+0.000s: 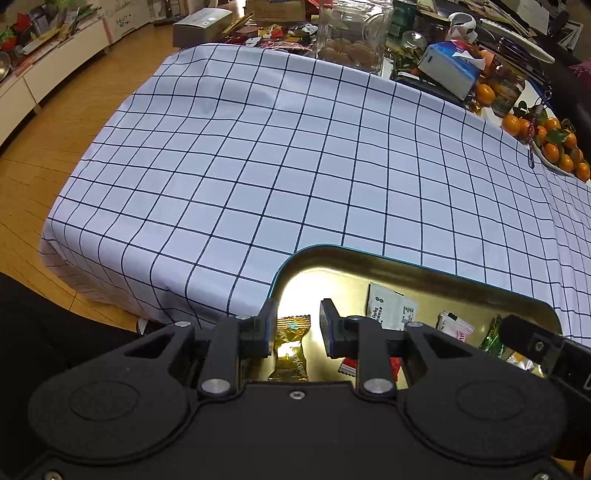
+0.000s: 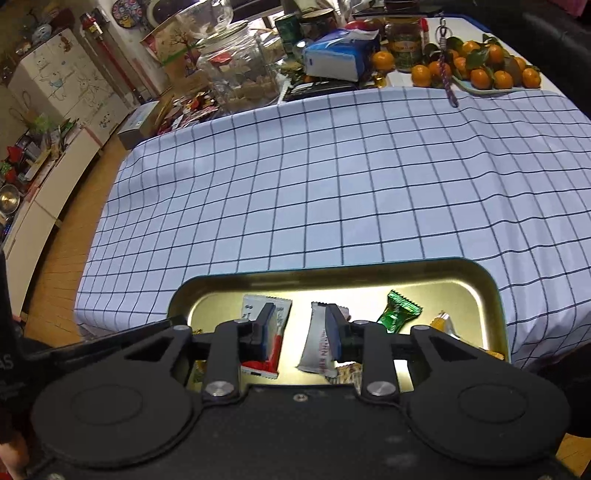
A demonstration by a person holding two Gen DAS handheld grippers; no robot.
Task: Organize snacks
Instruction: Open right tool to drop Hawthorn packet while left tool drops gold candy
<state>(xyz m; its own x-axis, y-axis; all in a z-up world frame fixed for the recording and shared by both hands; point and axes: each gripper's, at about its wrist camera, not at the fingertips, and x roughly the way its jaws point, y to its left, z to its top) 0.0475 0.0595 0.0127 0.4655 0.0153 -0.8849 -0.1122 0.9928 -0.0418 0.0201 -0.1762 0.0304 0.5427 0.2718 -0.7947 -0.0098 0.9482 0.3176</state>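
Along the left wall runs a low white cabinet (image 2: pixel 48 192) heaped with clutter, and beside it a strip of wooden floor (image 1: pixel 70 122) leads up to the table. A white cloth with a dark grid (image 1: pixel 295 166) covers the table and hangs over its near-left corner; most of the cloth lies bare. At its far edge stand a cardboard box (image 1: pixel 201 24), a big glass jar (image 1: pixel 354 33) with brown biscuits in the bottom, a blue and white tissue pack (image 1: pixel 452 66) and, furthest right, a dish of mandarins (image 1: pixel 554 144) with green leaves.

Near the front edge sits a shallow gold tin tray (image 1: pixel 332 258) with a teal rim, and the snacks lie in it. Over its left end hangs the left gripper (image 1: pixel 298 328), jaws a little apart, with a golden-wrapped candy (image 1: pixel 290 347) lying on the tray floor between them, close against the left pad; the right pad stands clear of it. Next along comes a white sachet with red at one end (image 2: pixel 284 314), then a silver-white bar wrapper (image 2: pixel 317 343). The right gripper (image 2: pixel 300 334) hovers here, narrowly parted, one finger over the sachet and the other at the edge of the silver wrapper; whether either pad touches I cannot tell. Further right in the tray rest a green twisted candy (image 2: pixel 397 312) and a yellow-tipped packet (image 2: pixel 443 323).
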